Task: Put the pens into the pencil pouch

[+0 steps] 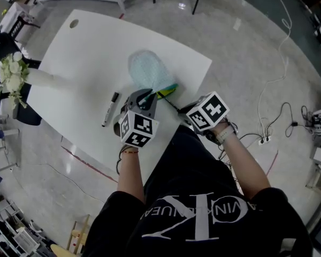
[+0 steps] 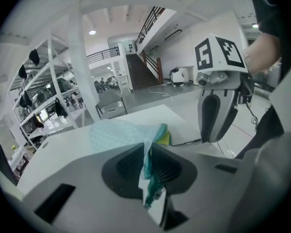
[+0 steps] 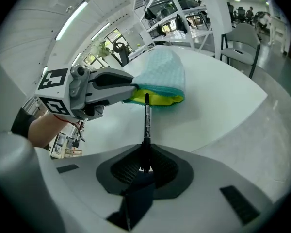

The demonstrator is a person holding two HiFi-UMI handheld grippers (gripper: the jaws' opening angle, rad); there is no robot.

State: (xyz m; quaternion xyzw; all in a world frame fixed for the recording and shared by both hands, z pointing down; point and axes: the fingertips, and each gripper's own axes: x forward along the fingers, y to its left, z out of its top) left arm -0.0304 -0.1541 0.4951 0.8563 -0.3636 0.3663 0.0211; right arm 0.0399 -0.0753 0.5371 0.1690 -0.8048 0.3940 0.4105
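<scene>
the person's black shirt carries a large white "k" with a band of smaller white capitals across it, seen upside down; "vin kl" can be made out. the pen has print along its barrel, too small to read. the left marker cube and right marker cube show black-and-white square code patterns.
</scene>
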